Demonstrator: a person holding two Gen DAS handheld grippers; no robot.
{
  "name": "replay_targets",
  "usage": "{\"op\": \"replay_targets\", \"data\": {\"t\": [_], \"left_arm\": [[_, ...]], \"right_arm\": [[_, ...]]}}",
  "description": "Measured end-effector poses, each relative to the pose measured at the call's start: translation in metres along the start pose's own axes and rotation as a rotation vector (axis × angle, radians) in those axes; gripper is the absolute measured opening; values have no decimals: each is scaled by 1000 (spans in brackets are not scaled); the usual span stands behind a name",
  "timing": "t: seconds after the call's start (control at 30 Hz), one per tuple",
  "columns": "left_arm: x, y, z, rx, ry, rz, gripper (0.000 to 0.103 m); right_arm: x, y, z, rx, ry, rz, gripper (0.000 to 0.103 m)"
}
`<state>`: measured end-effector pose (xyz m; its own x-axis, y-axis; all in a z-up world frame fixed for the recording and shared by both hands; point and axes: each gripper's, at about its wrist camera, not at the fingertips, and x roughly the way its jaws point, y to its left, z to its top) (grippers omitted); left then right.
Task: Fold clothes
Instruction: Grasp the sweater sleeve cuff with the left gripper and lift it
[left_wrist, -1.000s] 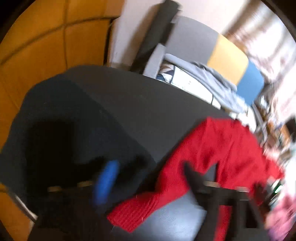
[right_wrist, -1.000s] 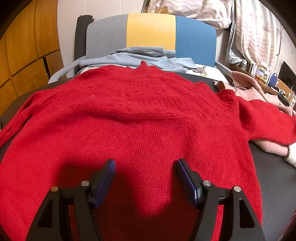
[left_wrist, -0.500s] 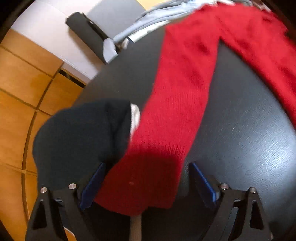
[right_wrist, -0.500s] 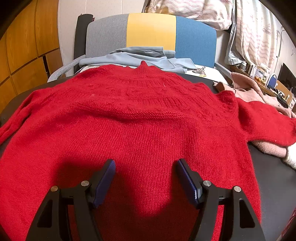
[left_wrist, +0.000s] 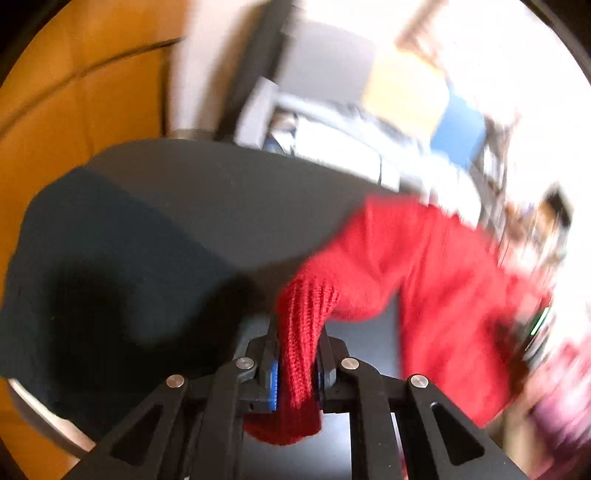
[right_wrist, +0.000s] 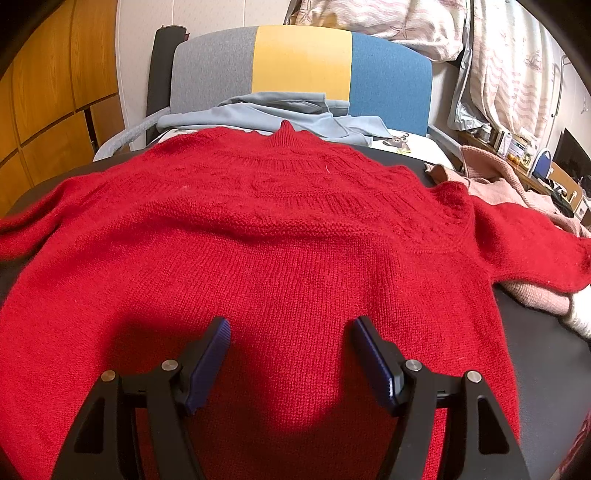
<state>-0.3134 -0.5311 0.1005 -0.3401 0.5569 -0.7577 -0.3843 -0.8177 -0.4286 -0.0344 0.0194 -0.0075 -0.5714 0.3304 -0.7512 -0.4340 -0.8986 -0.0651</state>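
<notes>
- The left gripper (left_wrist: 295, 373) had just closed its jaws on the ribbed cuff (left_wrist: 301, 354) of a red knit sweater (right_wrist: 266, 251), the cuff pinched between the blue pads and hanging out below them, apparently so the sleeve could be carried across the body as a first fold.
- The sleeve (left_wrist: 388, 266) ran from the clenched jaws up and away toward the right of the left wrist view, lifted off the dark desk (left_wrist: 229, 192) rather than lying flat; that view was blurred, so the rest of the garment there could not be made out clearly.
- A dark navy garment (left_wrist: 92, 266) lay at the desk's left edge beside the grasped cuff, seemingly set aside, though whether it was already folded could not be told.
- The right gripper (right_wrist: 291, 358) hovered over the sweater's lower body with its jaws released and wide apart, grasping nothing, likely waiting to pin or take the hem.
- The sweater lay spread face-flat across the middle of the desk, collar toward the far edge, its other sleeve (right_wrist: 532, 240) draped over a pink garment (right_wrist: 517, 295) at the right edge.
- Beyond the far edge stood a chair (right_wrist: 303, 70) with grey, yellow and blue panels, a pale blue garment (right_wrist: 273, 114) heaped on its seat, probably awaiting its turn.
</notes>
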Motion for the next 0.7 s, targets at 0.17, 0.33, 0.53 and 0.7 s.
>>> {"op": "replay_targets", "data": {"t": [0.17,0.33,0.53,0.7], "left_arm": [[13,67,19,-261,84,36,14],[35,102,7,-397,136,9,15],[21,137,16,-578,97,-141,40],[-12,175,12,-783,-53,-215,72]], "right_arm": [[0,0,0,-2,1,-4,71],[0,-1,0,-2,1,-7,71],[0,-1,1,-6,2,-8,71],[1,-1,2,-11,5,-12,71]]}}
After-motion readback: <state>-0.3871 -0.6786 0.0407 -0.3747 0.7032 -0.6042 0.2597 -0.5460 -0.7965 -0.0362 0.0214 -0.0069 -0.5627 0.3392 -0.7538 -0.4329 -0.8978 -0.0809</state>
